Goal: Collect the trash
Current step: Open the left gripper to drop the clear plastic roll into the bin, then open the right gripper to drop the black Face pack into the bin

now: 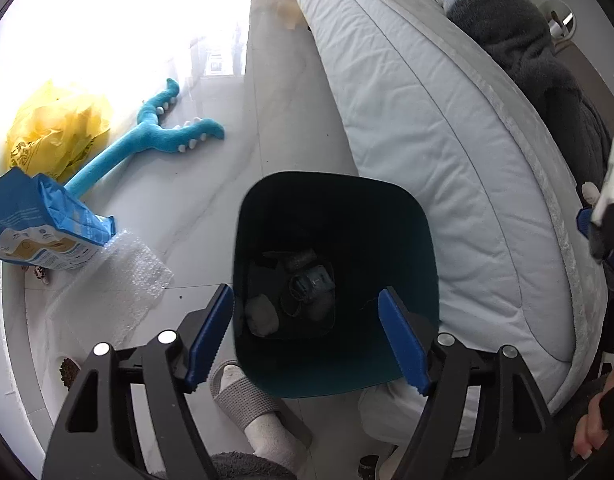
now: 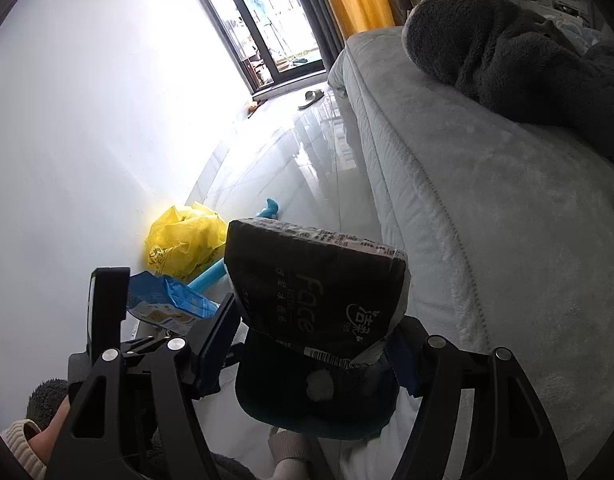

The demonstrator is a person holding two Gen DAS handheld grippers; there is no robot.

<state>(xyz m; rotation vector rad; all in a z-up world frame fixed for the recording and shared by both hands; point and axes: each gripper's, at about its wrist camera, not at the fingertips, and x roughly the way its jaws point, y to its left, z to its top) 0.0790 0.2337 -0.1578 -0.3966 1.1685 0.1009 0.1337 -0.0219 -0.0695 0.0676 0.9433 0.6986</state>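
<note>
My left gripper [image 1: 305, 338] hangs with jaws apart, empty, over the dark teal plastic bin [image 1: 335, 280]; my right gripper [image 2: 315, 344] clamps a black tissue pack [image 2: 315, 284] just above it.

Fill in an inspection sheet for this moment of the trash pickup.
Surface: glossy pale floor.
Job's things: dark bin holding scraps; black tissue pack.
Clutter: yellow bag, blue pouch, bubble wrap, teal plush toy.
Grippers: left gripper open over the bin; right gripper shut on the tissue pack.
Cables: nothing seen.
Surroundings: grey sofa, dark blanket, glass door.
</note>
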